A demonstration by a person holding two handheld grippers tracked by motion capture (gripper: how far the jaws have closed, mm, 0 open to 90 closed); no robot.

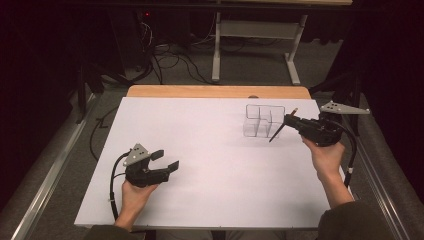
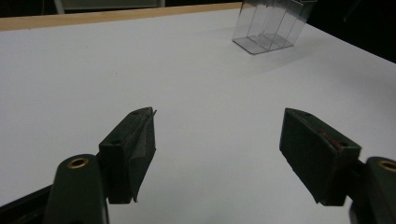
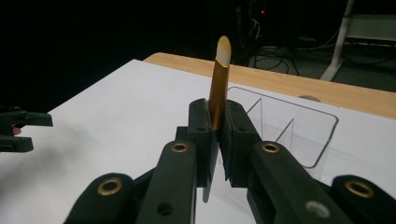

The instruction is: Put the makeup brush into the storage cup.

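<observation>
Gold-barrelled pen (image 3: 218,91) with a pale end stands pinched between the right gripper's (image 3: 215,122) pressed jaws; in the high view it slants at right of centre, its dark lower end just beside the clear box (image 1: 261,121) (touching or not, I cannot tell). Lower left, the left gripper (image 1: 166,161) rests over the white table (image 1: 215,165), jaws spread and holding nothing.

Clear organizer (image 1: 261,121) on table's (image 1: 210,150) far right, pen (image 1: 281,127) just beside it.
</observation>
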